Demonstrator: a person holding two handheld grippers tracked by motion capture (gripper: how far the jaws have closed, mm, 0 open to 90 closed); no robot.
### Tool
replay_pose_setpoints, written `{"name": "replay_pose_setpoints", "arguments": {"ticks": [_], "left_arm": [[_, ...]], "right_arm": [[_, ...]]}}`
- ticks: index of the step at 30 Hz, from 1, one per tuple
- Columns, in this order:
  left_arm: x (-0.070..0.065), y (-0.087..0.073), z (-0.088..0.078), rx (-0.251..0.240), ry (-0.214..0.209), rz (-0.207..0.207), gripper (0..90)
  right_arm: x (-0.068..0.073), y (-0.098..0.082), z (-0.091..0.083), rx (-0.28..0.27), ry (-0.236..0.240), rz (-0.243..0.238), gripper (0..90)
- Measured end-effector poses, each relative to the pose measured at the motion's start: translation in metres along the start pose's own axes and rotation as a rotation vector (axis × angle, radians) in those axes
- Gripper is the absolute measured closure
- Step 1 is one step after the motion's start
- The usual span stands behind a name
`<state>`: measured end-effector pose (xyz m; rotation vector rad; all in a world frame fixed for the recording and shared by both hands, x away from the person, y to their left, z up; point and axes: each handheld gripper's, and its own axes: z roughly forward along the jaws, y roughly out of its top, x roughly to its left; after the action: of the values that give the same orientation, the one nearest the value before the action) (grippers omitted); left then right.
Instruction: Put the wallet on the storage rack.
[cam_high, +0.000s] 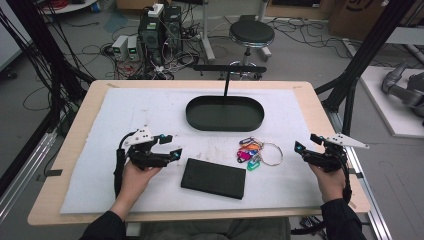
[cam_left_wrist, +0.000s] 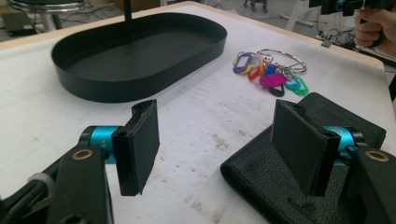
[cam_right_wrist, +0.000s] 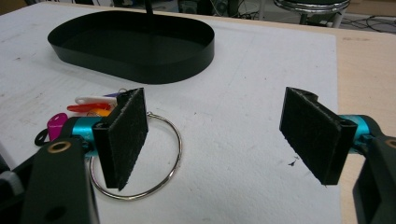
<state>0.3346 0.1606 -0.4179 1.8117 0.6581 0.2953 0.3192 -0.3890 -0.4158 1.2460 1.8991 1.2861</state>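
While the left gripper (cam_high: 169, 146) hovers just beside the near-left corner of the flat black leather wallet (cam_high: 213, 178), its jaws stand wide apart with nothing between them — in the left gripper view one pad (cam_left_wrist: 299, 145) hangs over the wallet's edge, the other over bare white cloth (cam_high: 125, 107). The wallet lies near the table's front edge, centre. Just beyond it to the right sits a bunch of coloured plastic key tags on a metal ring (cam_high: 256, 151), and farther off the black oval metal tray (cam_high: 225, 113). At the right, the right gripper (cam_high: 306, 148) is held well apart from the wallet — jaws spread, empty, the ring near its left pad (cam_right_wrist: 122, 135).
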Motion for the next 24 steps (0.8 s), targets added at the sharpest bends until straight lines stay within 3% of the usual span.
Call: {"name": "replay_pose_setpoints", "arguments": {"ticks": [6, 7, 10, 12, 19, 22, 24], "left_arm": [[-0.001, -0.002, 0.018, 0.06, -0.05, -0.044, 33.0], [-0.001, -0.004, 0.025, 0.091, -0.068, -0.064, 32.9], [-0.001, -0.005, 0.032, 0.116, -0.086, -0.074, 33.5], [0.0, -0.008, 0.038, 0.162, -0.097, -0.084, 34.4], [0.004, -0.012, 0.044, 0.205, -0.094, -0.145, 35.4], [0.007, -0.015, 0.048, 0.244, -0.094, -0.176, 36.6], [0.007, -0.018, 0.052, 0.298, -0.088, -0.186, 39.5]], "right_arm": [[-0.001, -0.001, -0.003, -0.001, -0.004, -0.004, 24.0], [-0.001, -0.001, -0.003, -0.002, -0.005, -0.005, 24.0], [-0.001, -0.002, -0.003, 0.0, -0.006, -0.004, 24.0], [-0.001, -0.002, -0.003, 0.001, -0.007, -0.006, 24.1], [0.0, -0.002, -0.002, 0.006, -0.003, -0.011, 24.3], [0.001, -0.001, 0.0, 0.007, -0.001, -0.019, 24.4], [0.002, -0.001, 0.0, 0.009, -0.002, -0.023, 24.5]]}}
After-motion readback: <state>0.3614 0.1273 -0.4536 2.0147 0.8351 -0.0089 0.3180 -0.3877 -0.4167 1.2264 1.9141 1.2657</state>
